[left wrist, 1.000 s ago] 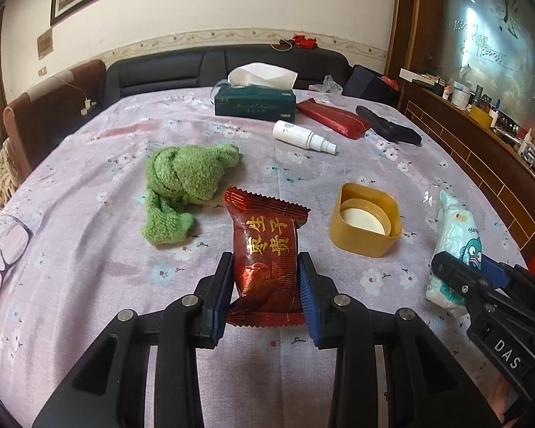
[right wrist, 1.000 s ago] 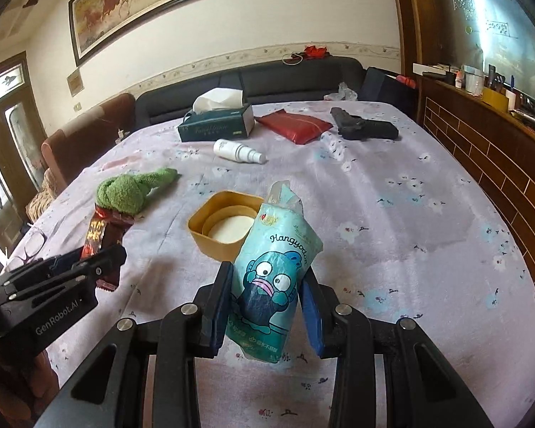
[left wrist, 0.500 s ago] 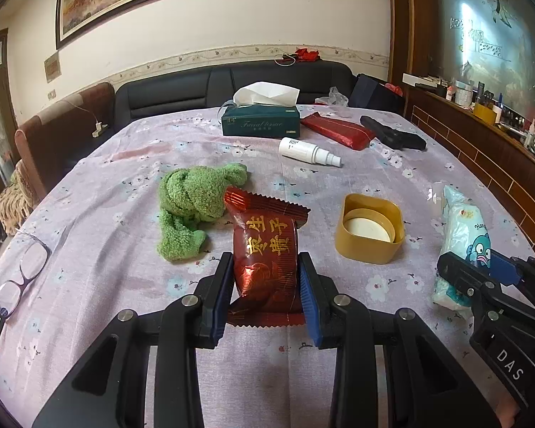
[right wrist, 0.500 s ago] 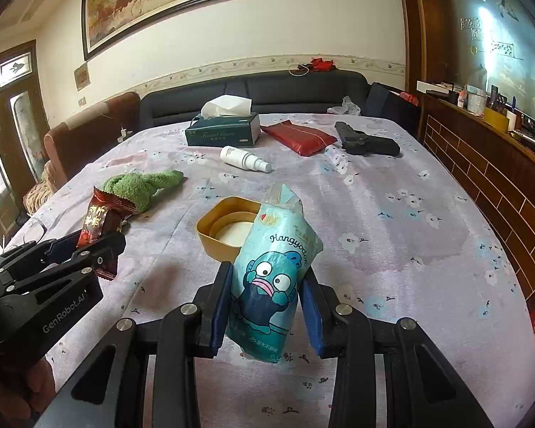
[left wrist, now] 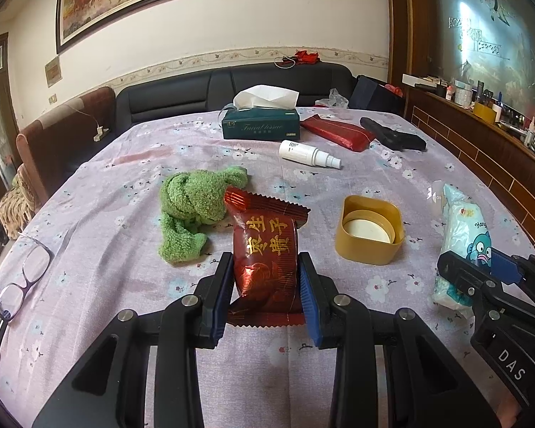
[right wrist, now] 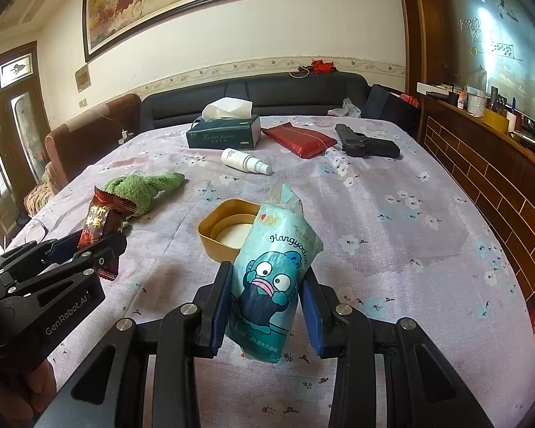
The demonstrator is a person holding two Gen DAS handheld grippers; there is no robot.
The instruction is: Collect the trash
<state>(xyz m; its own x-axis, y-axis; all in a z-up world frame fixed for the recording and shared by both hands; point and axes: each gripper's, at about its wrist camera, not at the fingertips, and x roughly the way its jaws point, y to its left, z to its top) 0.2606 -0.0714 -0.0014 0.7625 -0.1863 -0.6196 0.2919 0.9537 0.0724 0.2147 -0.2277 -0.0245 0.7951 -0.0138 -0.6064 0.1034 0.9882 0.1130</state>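
Note:
My left gripper (left wrist: pixel 265 287) is shut on a dark red snack wrapper (left wrist: pixel 264 249) with gold characters, held just above the flowered tablecloth (left wrist: pixel 107 214). The blue pads press the wrapper's two sides. My right gripper (right wrist: pixel 265 301) is shut on a teal tissue pack (right wrist: pixel 273 271) with a cartoon fish printed on it, held upright above the cloth. Each gripper shows in the other's view: the right gripper (left wrist: pixel 481 278) with its tissue pack (left wrist: pixel 460 221) at the right edge, the left gripper (right wrist: pixel 85 253) with its wrapper (right wrist: pixel 100 221) at the left edge.
On the table lie a green towel (left wrist: pixel 196 203), a yellow tub (left wrist: pixel 369 230) with a white lid inside, a white spray bottle (left wrist: pixel 306 153), a green tissue box (left wrist: pixel 260 125), a red pouch (left wrist: pixel 339 132), a black pistol-shaped thing (left wrist: pixel 392 137) and glasses (left wrist: pixel 21 278). A dark sofa stands behind.
Both views tilted up a little, so more wall and painting show. Both grippers keep their grips; the table objects have not moved.

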